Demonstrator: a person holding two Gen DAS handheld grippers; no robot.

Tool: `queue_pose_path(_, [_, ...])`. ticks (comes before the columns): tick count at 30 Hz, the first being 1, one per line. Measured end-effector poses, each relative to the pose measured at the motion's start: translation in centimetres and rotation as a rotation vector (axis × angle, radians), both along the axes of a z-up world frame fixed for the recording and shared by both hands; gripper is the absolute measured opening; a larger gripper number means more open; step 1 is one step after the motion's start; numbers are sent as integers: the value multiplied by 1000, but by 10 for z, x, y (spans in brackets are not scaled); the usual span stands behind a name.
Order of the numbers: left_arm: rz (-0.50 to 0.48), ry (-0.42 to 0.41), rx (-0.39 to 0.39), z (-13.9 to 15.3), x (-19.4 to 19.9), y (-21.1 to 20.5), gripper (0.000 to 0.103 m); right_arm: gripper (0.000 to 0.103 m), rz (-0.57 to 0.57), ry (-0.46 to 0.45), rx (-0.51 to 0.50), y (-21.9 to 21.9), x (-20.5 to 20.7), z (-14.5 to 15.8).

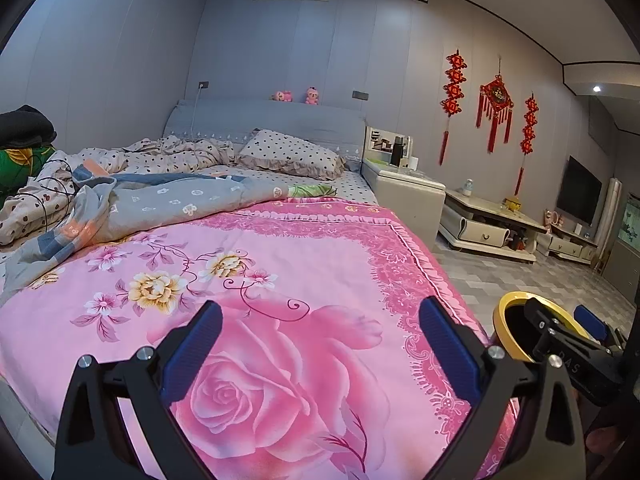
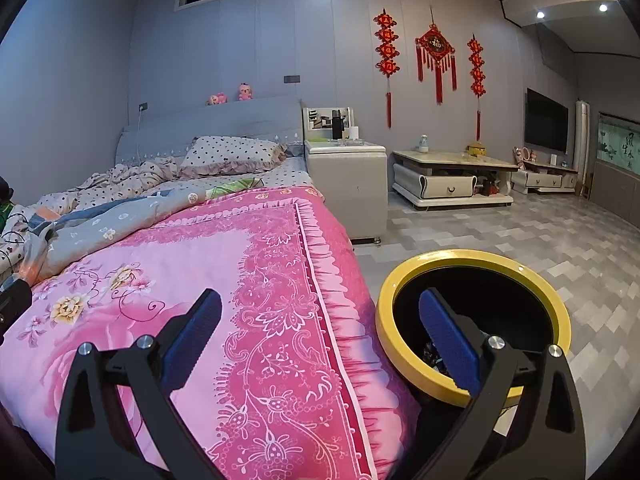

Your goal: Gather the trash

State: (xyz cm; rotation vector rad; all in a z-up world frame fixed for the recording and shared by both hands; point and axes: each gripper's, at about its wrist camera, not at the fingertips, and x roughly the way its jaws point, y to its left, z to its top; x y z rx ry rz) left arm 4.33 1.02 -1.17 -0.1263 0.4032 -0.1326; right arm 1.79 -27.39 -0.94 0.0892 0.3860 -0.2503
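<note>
One bed (image 1: 280,280), covered by one pink flowered quilt (image 1: 248,340), with one grey blanket (image 1: 168,200) bunched toward the headboard and one spotted pillow (image 1: 292,152) behind it. One white nightstand (image 2: 348,184) just beside the bed, one low cream table (image 2: 452,176) further along the wall, one TV (image 2: 546,122) mounted beyond that. Three red knot hangings (image 2: 434,52) on the right wall. Two small pink plush toys (image 1: 298,96) on top of the headboard. One dark flask (image 2: 337,124) on the nightstand.

One trash bin (image 2: 474,320), yellow rim, black inside, standing on the tiled floor right beside the foot corner of the bed. Something dark lies at the bottom; can't tell what.

Left gripper (image 1: 320,344): over the quilt, pointing toward the headboard, jaws spread wide, nothing between them.

Right gripper (image 2: 320,344): straddling the bed edge, left finger over the quilt, right finger (image 2: 448,340) over the bin mouth. Jaws wide apart, holding nothing. In the left wrist view it sits over the bin's rim at the right edge.
</note>
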Motion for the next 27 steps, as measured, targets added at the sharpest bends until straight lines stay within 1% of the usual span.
queue_pose_path(27, [-6,16,-3,-5,5,3,95,95,11,38,-3,3,12,-17])
